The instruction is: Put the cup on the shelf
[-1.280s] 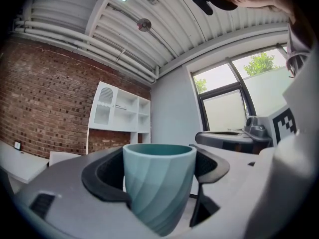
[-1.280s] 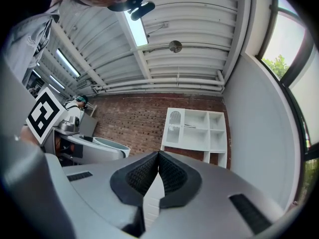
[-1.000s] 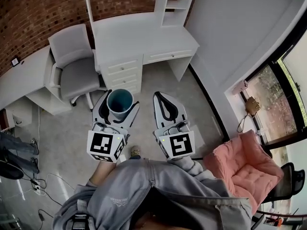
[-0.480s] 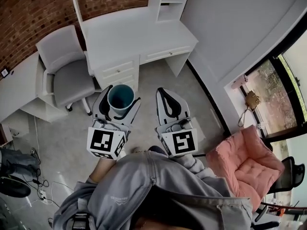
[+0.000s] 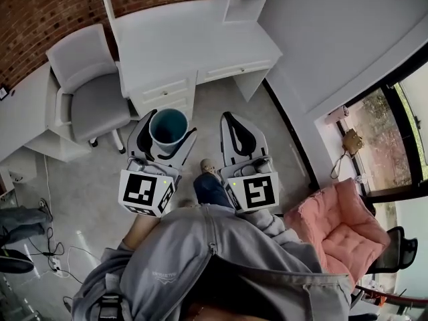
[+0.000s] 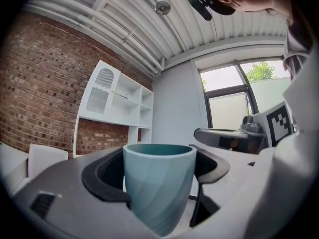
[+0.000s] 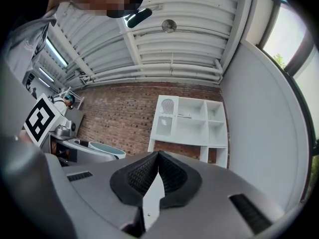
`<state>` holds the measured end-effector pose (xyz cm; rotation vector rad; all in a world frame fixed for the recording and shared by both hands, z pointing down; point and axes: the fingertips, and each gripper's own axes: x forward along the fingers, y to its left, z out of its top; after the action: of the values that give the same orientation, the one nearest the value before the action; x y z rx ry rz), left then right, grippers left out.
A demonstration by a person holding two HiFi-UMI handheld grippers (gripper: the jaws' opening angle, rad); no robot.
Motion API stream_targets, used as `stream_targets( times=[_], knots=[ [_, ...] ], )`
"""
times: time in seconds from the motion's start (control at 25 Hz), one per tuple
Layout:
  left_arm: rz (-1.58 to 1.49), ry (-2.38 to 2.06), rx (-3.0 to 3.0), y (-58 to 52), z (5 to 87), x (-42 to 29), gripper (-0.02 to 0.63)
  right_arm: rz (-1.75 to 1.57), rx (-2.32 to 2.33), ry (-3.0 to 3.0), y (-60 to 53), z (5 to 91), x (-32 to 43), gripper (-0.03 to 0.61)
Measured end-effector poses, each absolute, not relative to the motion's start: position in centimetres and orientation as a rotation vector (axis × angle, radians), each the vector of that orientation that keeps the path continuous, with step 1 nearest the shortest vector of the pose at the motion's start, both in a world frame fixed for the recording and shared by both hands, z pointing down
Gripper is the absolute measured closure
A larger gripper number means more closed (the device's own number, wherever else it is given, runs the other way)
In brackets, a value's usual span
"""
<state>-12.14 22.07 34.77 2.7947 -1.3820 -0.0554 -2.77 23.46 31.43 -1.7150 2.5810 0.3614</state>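
My left gripper (image 5: 170,124) pinches the blue cup (image 6: 159,183) upright between wide-spread jaws, out over the floor and well apart from the white shelf (image 6: 119,103) above the tabletop (image 5: 194,39). My right gripper (image 7: 158,156) is pressed together, empty. I'd worry the smooth cup slips down through the pads on the lift, or its rim clips a shelf edge.

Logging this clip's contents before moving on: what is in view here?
cup: one, teal, between the left gripper's fingers
desk: one, white, against the brick wall
shelf: one, white, above the desk
chair: one, grey, left of the desk
armchair: one, pink, right, near the window
bag: one, tan, by the window
cables: several, dark, far left
left gripper: one, grey, shut on the cup
right gripper: one, grey, shut, empty
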Motion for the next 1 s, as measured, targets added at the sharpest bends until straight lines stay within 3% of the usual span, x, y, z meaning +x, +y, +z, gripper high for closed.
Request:
stream_targets(
  times=[1.0],
  knots=[
    [-0.088,-1.592,2.707,1.0,34.1,-4.1,0.225,0.371,-1.467,2.696,0.4,31.3,5.2,0.551]
  ],
)
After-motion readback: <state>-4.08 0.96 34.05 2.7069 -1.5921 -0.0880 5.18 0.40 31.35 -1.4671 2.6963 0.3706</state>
